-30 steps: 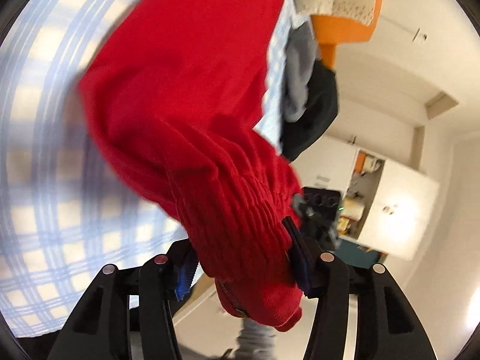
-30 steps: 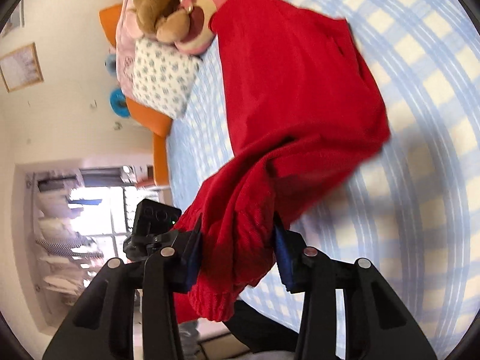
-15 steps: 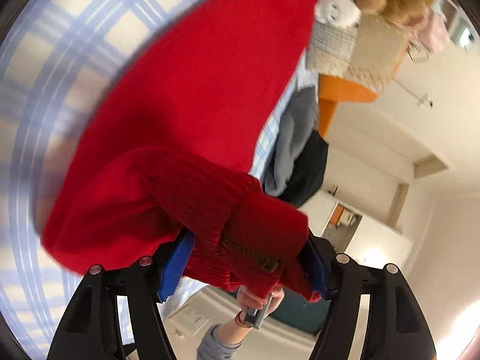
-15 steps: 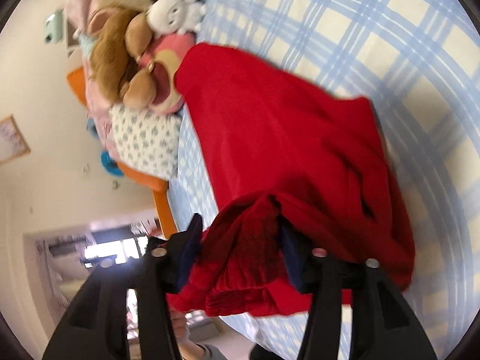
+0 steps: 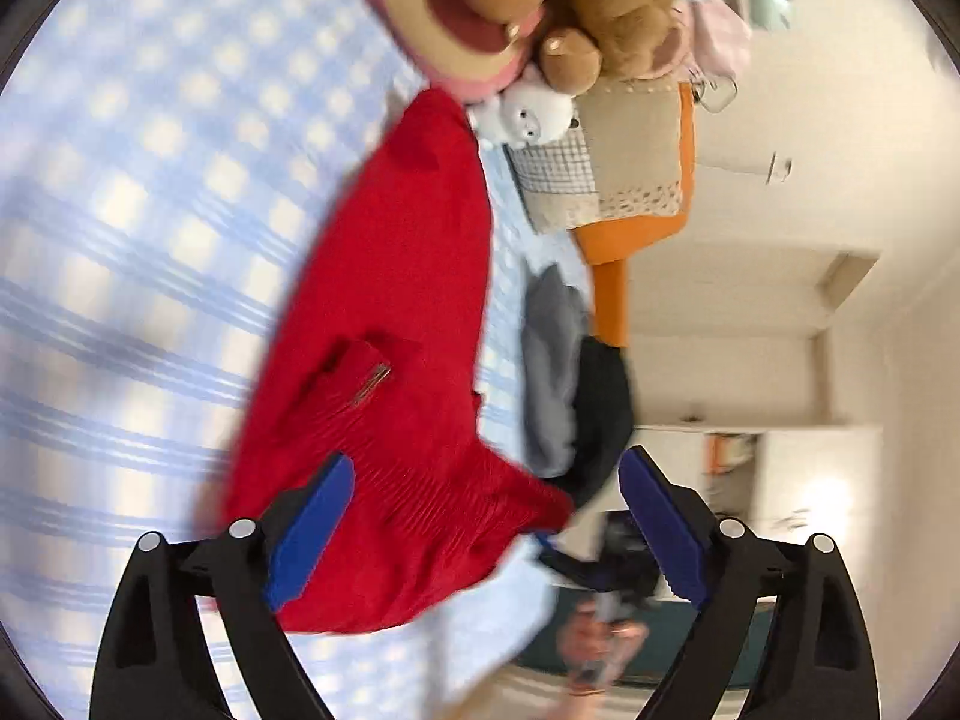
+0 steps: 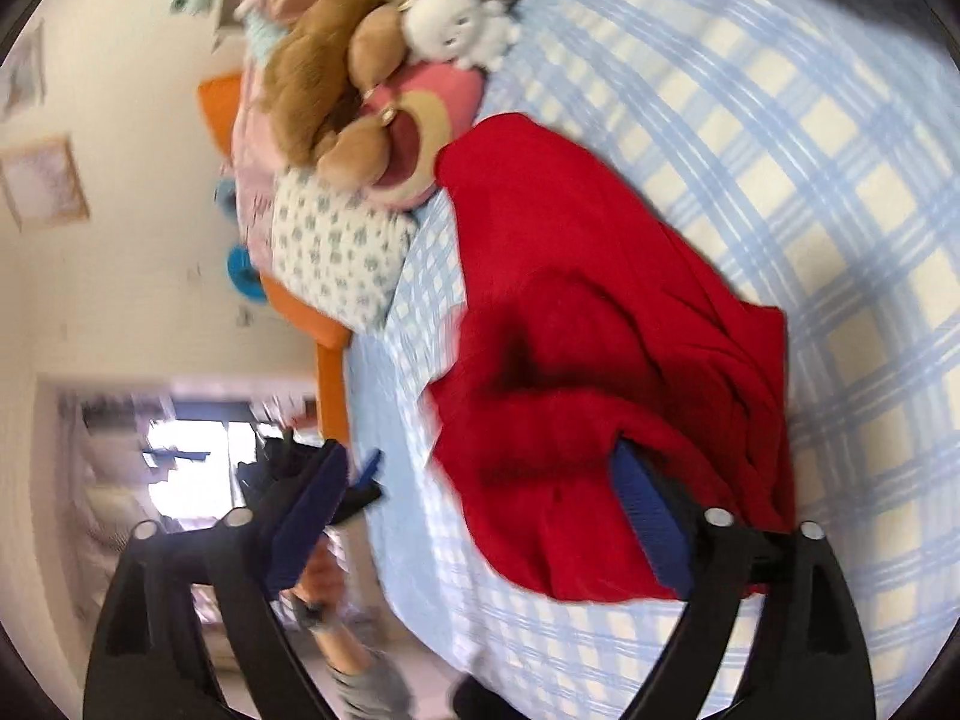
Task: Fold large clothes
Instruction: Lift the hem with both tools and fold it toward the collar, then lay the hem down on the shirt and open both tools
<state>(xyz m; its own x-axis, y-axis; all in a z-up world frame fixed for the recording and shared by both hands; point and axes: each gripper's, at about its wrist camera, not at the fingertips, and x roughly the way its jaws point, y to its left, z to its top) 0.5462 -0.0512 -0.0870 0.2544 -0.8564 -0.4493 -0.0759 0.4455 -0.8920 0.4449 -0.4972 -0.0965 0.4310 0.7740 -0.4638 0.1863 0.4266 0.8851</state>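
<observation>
A red knit garment (image 5: 396, 360) lies folded over on the blue checked bed sheet (image 5: 120, 210), its ribbed hem on top near me. My left gripper (image 5: 486, 522) is open, its blue pads spread wide just above the hem, holding nothing. In the right wrist view the same garment (image 6: 600, 372) lies bunched near the bed's edge. My right gripper (image 6: 480, 516) is open too, pads wide apart over the garment's near end.
Stuffed toys (image 5: 540, 18) and pillows (image 6: 336, 252) sit at the head of the bed against an orange headboard (image 5: 636, 228). A grey and black clothes pile (image 5: 570, 384) lies beside the red garment. The sheet (image 6: 810, 150) spreads wide on one side.
Both grippers have let go of the red garment and opened wide. The hem they held now lies folded onto the rest of the garment, and both grippers have drawn back.
</observation>
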